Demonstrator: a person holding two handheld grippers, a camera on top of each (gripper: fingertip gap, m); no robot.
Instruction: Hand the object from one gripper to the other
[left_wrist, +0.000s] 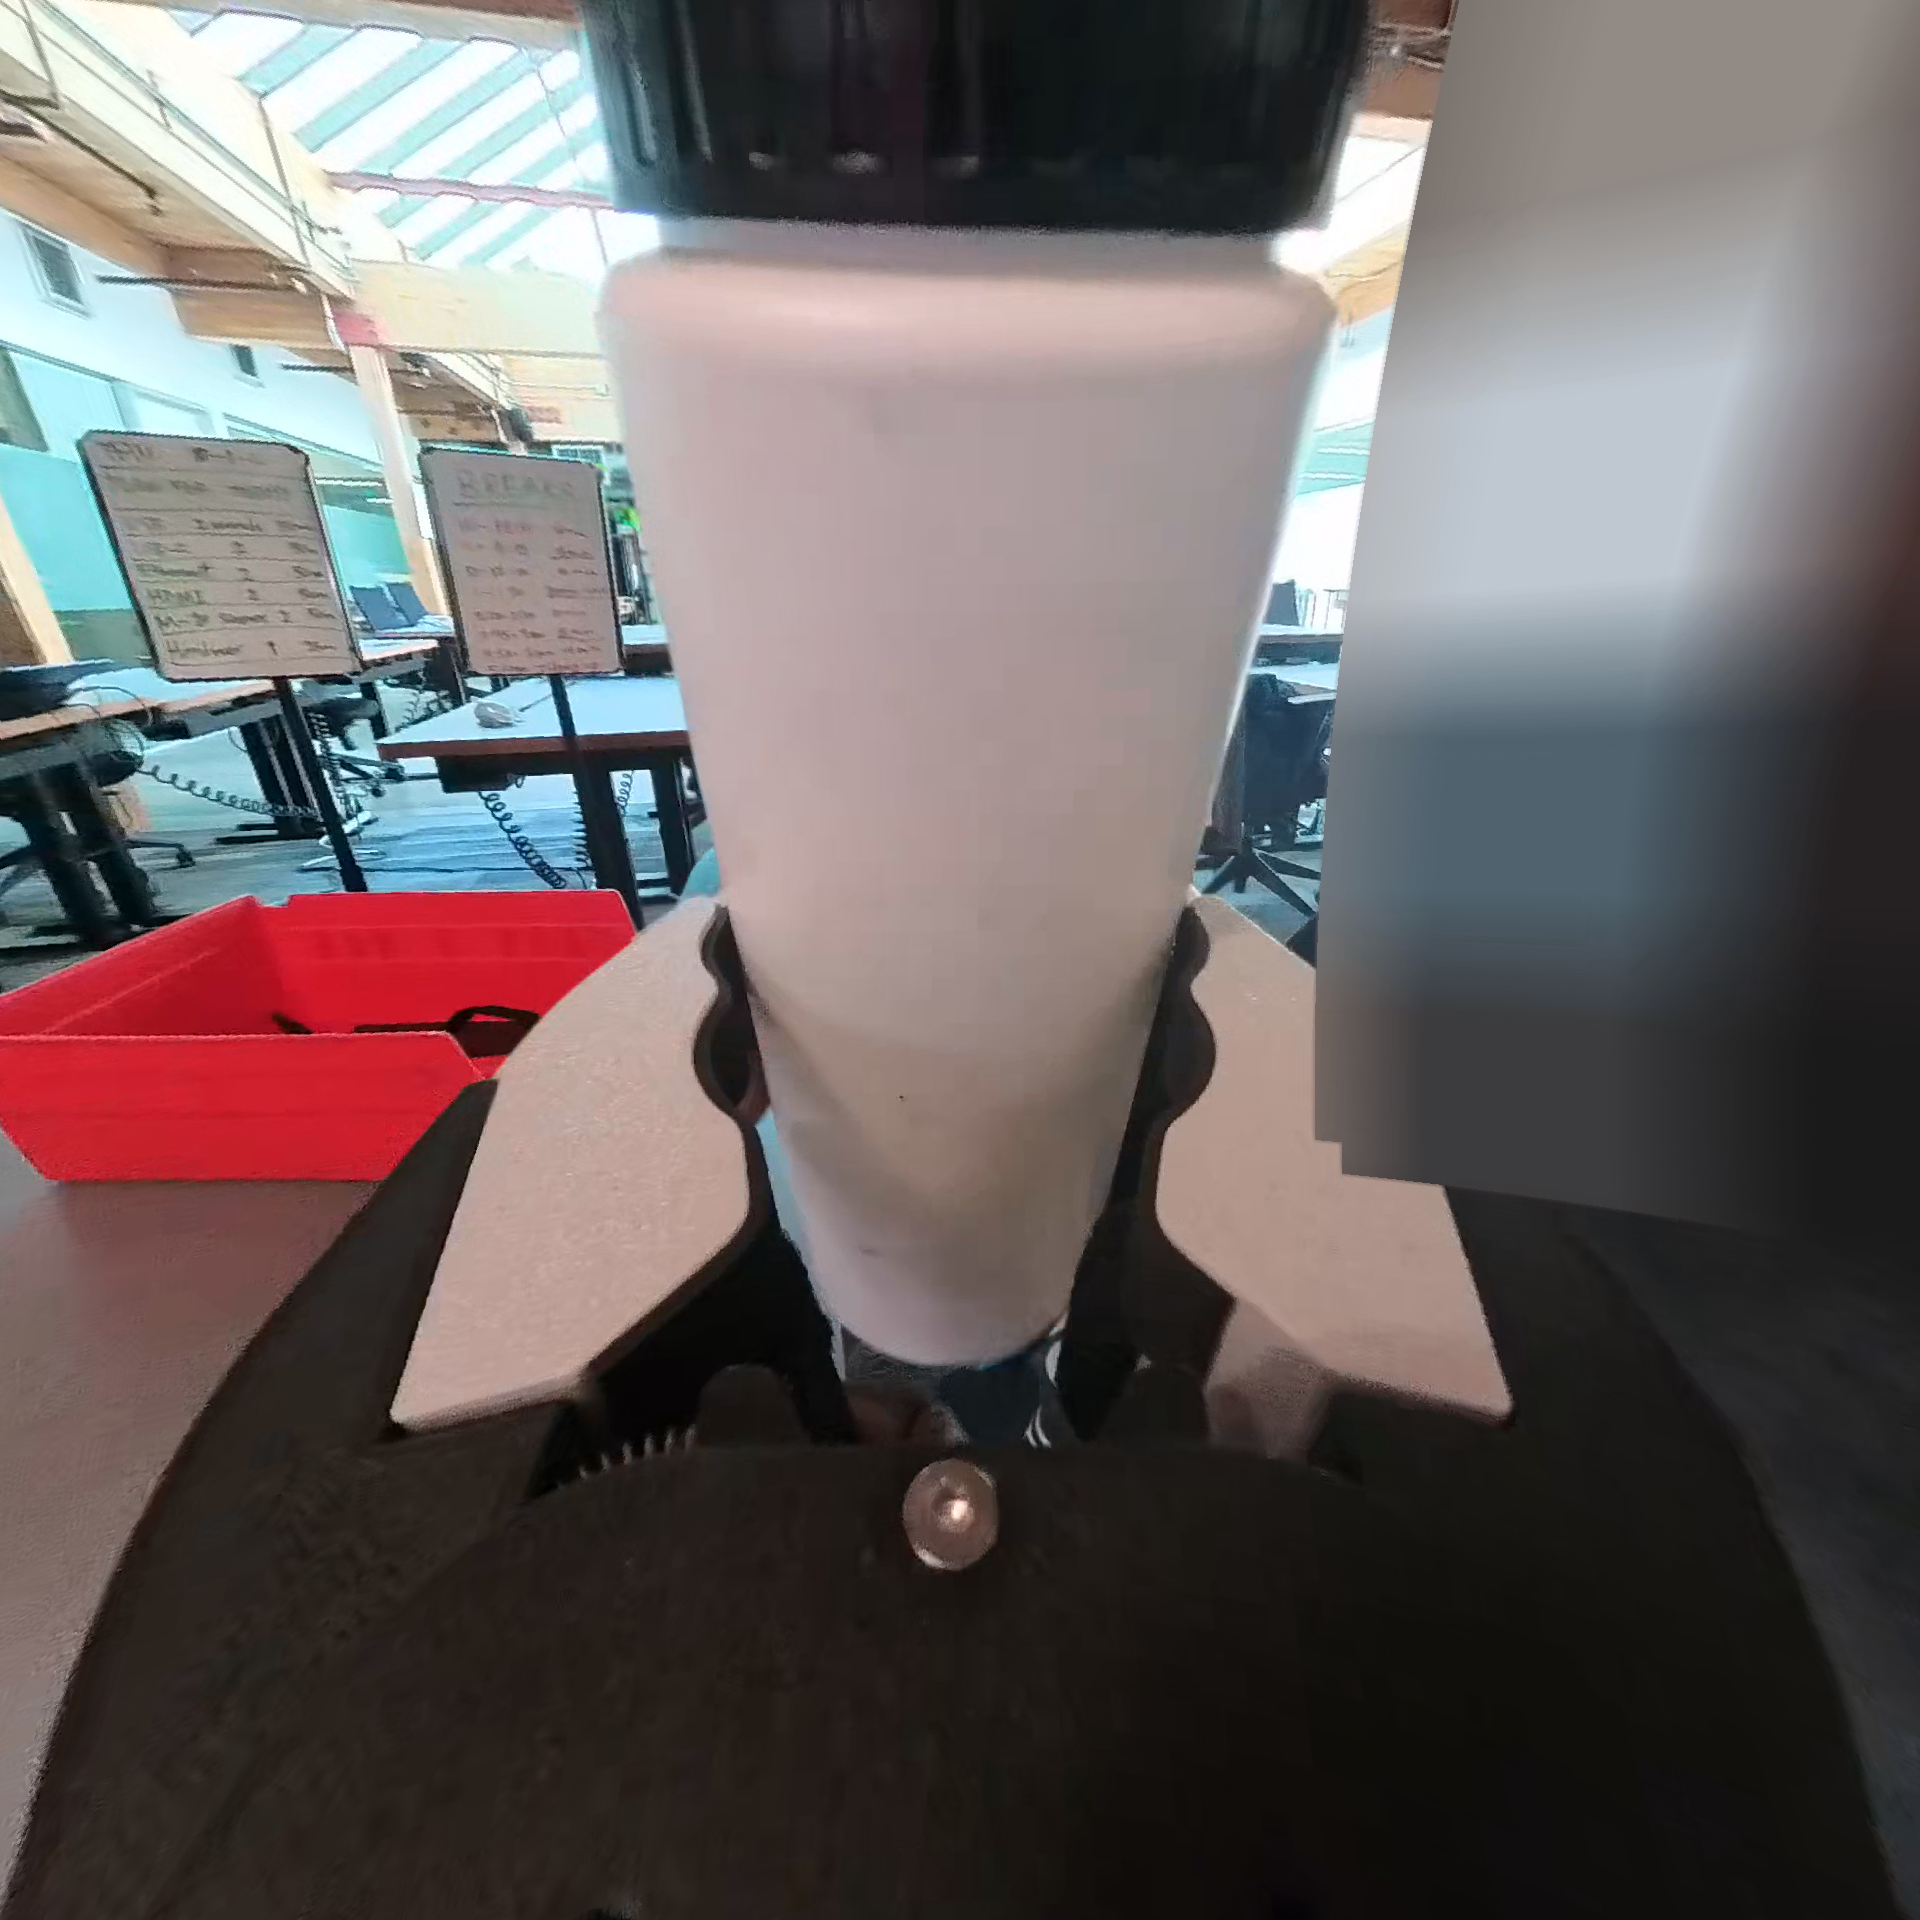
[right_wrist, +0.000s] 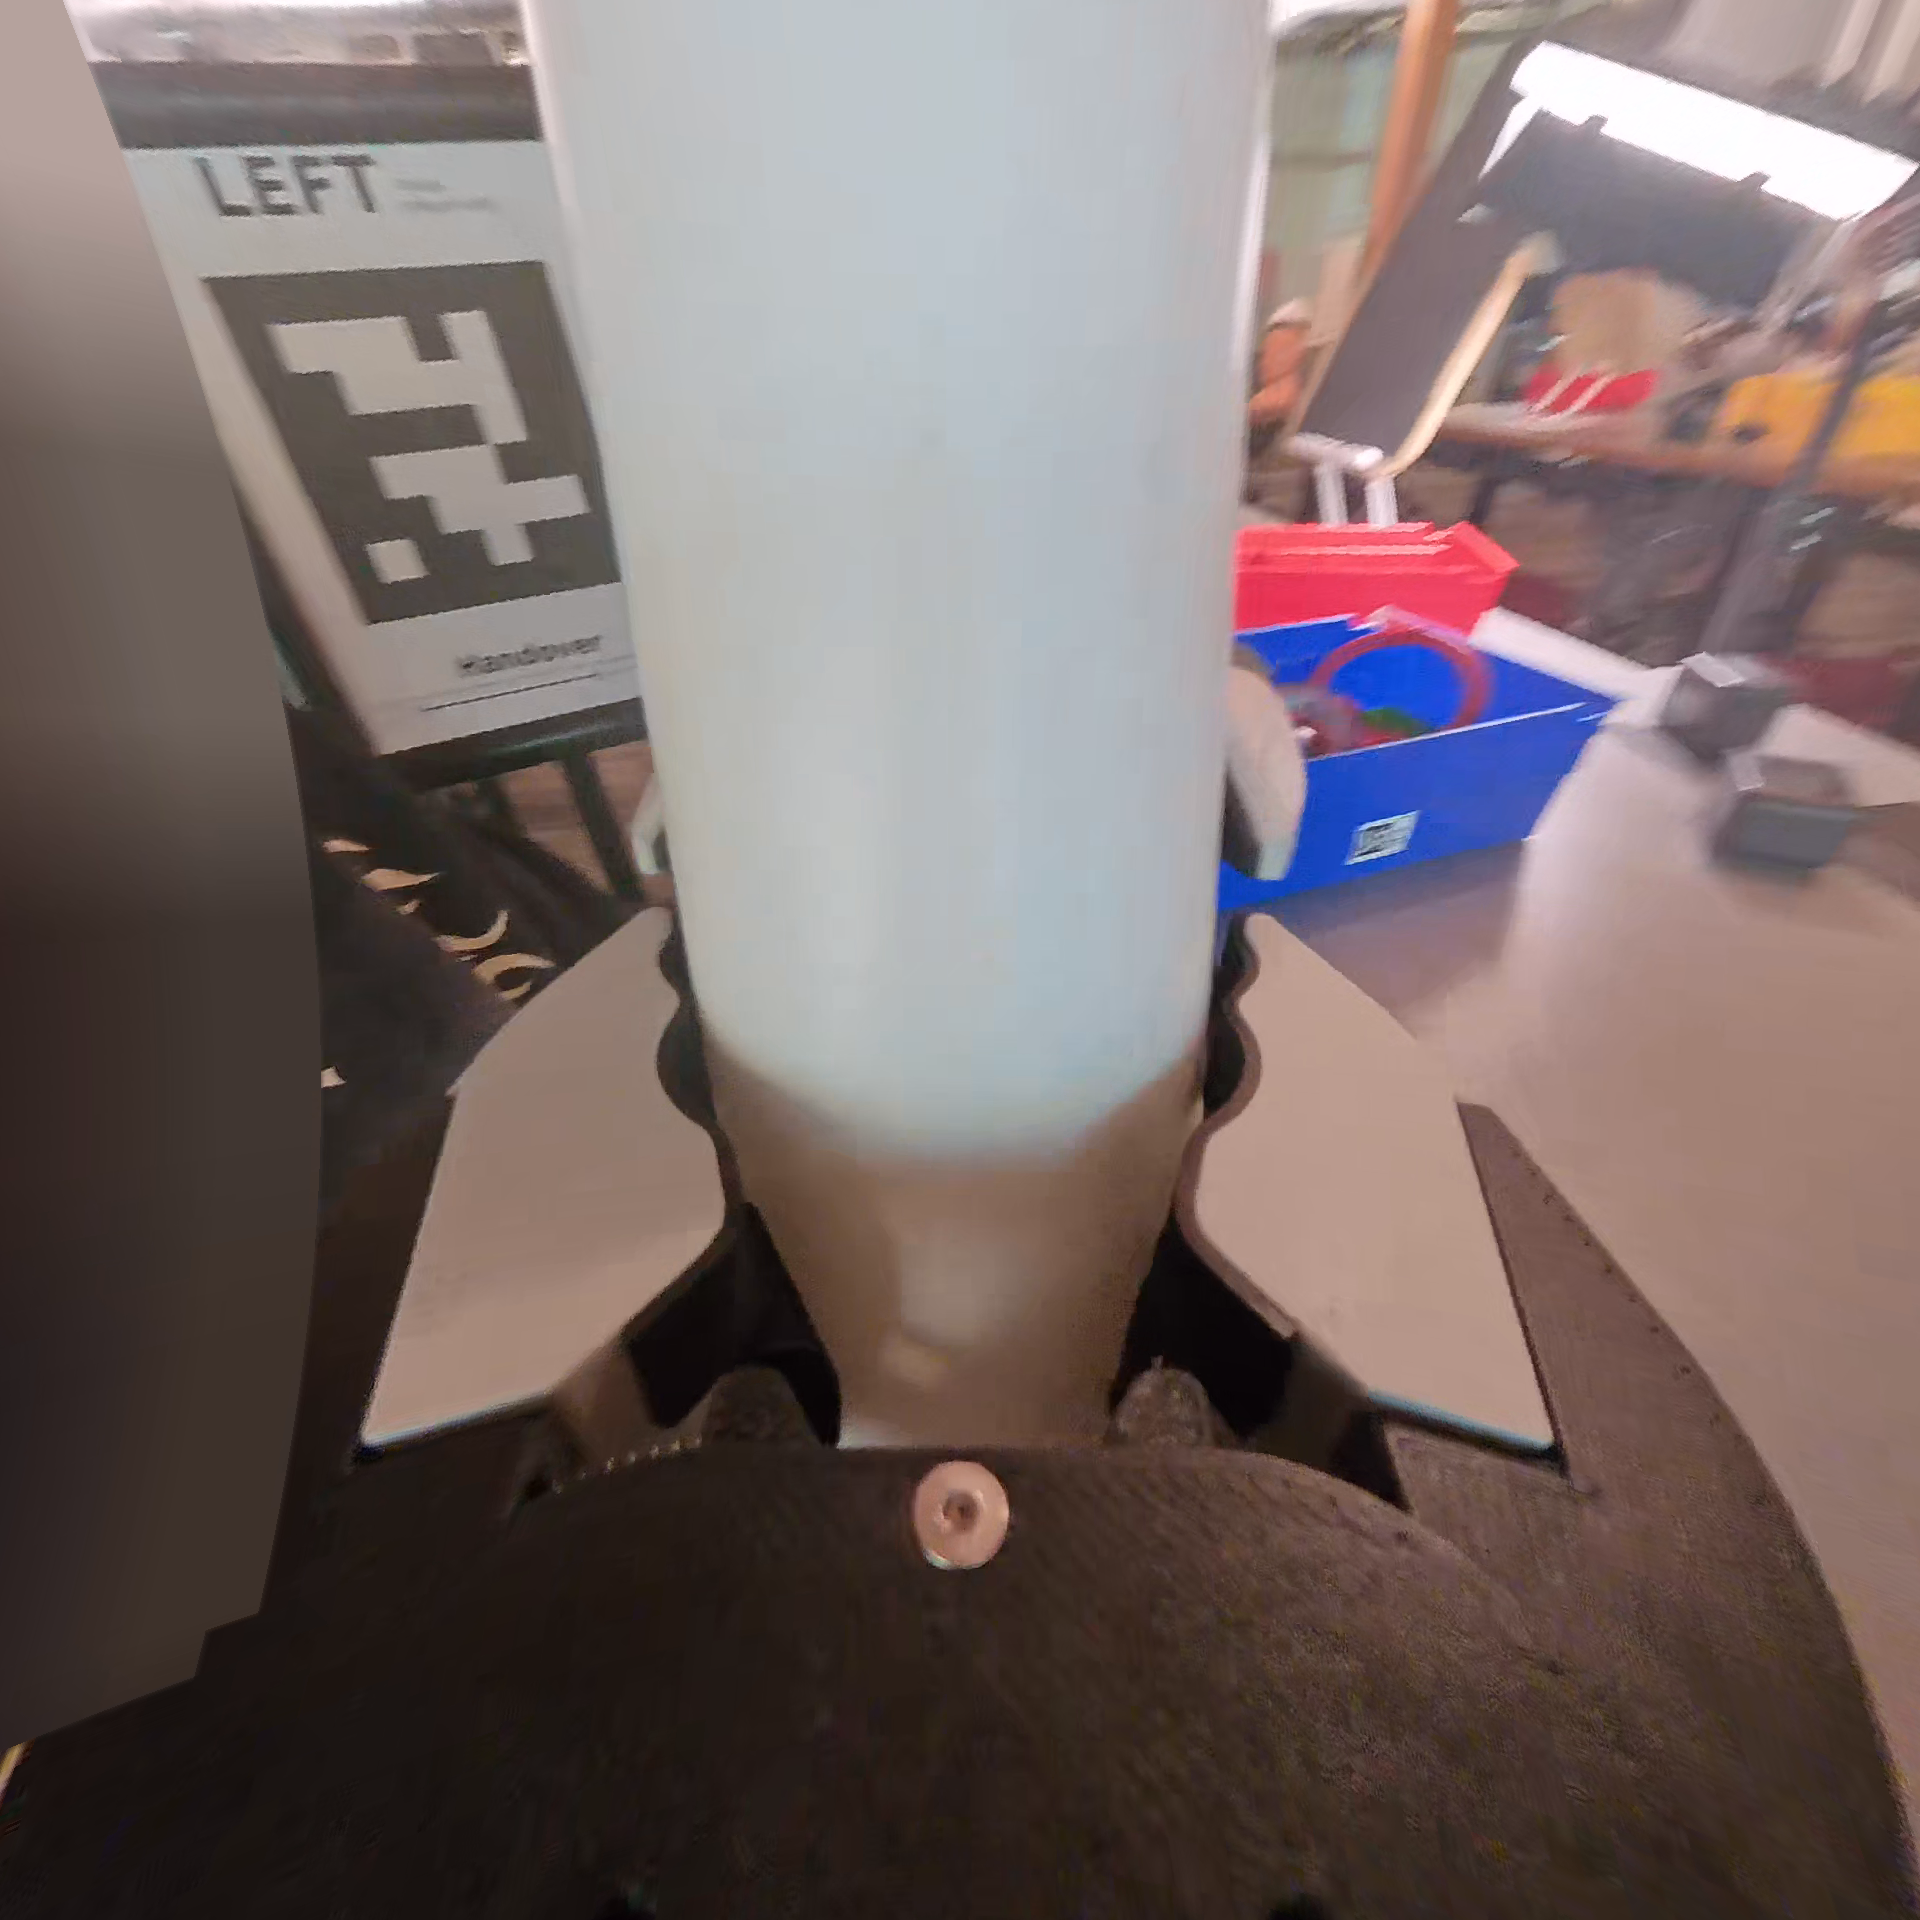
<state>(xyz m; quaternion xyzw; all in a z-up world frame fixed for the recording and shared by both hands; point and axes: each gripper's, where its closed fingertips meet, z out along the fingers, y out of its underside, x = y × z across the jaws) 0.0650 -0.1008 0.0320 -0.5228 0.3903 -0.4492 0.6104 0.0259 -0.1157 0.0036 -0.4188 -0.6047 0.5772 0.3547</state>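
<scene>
- A white bottle (left_wrist: 966, 748) with a ribbed black screw cap (left_wrist: 977, 104) fills the middle of the left wrist view, cap at the top edge; its pale body carries no brand mark or print on the side shown.
- The left gripper (left_wrist: 961, 997) is closed around the bottle's lower body, both grey fingers (left_wrist: 603, 1174) touching its sides.
- In the right wrist view the same bottle (right_wrist: 925, 540) rises up the centre, and the right gripper (right_wrist: 951, 1029) is also clamped on it, fingers (right_wrist: 561, 1205) pressed against both sides.
- A red tray (left_wrist: 249, 1029) sits on the table at middle left of the left view; two handwritten whiteboards (left_wrist: 218, 556) stand behind it.
- Upper left of the right view: a lettered card with a black-and-white square marker (right_wrist: 416, 436).
- Middle right: a blue bin (right_wrist: 1455, 769) with a small label, and a red bin (right_wrist: 1371, 571) behind it.
</scene>
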